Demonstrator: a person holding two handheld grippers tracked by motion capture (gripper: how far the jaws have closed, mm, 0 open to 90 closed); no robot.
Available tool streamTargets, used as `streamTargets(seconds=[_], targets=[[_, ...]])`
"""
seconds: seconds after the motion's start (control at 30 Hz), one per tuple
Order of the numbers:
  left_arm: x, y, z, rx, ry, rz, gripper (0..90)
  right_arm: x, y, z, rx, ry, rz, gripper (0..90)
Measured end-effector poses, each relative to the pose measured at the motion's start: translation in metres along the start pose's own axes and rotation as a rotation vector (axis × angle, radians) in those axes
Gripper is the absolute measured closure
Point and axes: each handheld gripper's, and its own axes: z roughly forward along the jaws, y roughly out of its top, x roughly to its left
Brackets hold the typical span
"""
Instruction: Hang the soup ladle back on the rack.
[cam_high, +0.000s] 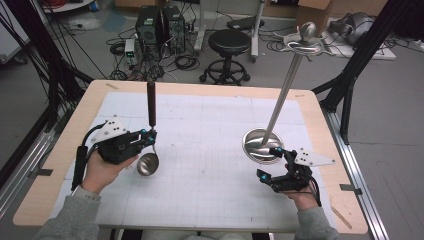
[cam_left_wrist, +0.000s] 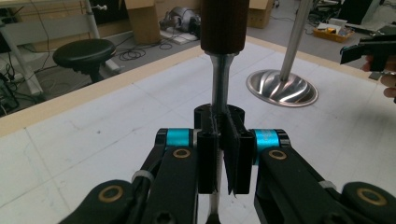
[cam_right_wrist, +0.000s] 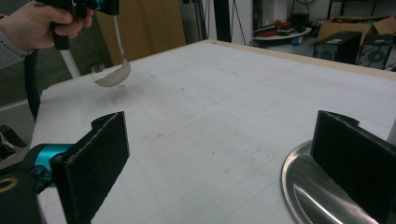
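A steel ladle (cam_high: 148, 162) with a dark brown handle (cam_high: 151, 102) hangs upright over the white mat, its bowl just above the surface. My left gripper (cam_high: 150, 136) is shut on the ladle's thin steel shaft (cam_left_wrist: 219, 93), below the handle (cam_left_wrist: 223, 25). A steel stand with a round base (cam_high: 260, 145) and a tall pole (cam_high: 285, 95) rises at the right. My right gripper (cam_high: 270, 162) is open beside that base, one jaw over the base rim (cam_right_wrist: 299, 186). The ladle bowl (cam_right_wrist: 112, 77) shows far off in the right gripper view.
A white gridded mat (cam_high: 210, 150) covers the wooden table (cam_high: 320, 115). Behind the table stand a black stool (cam_high: 228, 47), computer towers (cam_high: 160, 27) and cables on the floor. Black frame posts (cam_high: 360, 55) flank the table.
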Motion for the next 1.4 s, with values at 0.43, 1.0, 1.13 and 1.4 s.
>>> streamTargets(seconds=[0.43,1.0,1.13,1.4], targets=[[-0.018,0.019,0.028,-0.043,-0.02,-0.005,84.2,0.001,0.0,-0.001,-0.011,0.0,0.0,3.5],[-0.032,0.046,0.054,-0.075,0.002,0.022,84.2,0.002,0.0,-0.001,-0.008,0.004,0.004,3.5],[-0.035,0.051,0.062,-0.084,-0.011,0.021,84.1,0.001,0.0,-0.002,-0.016,0.005,0.0,3.5],[-0.046,0.06,0.078,-0.076,-0.043,0.027,84.1,0.0,0.001,-0.002,-0.024,0.007,0.009,3.5]])
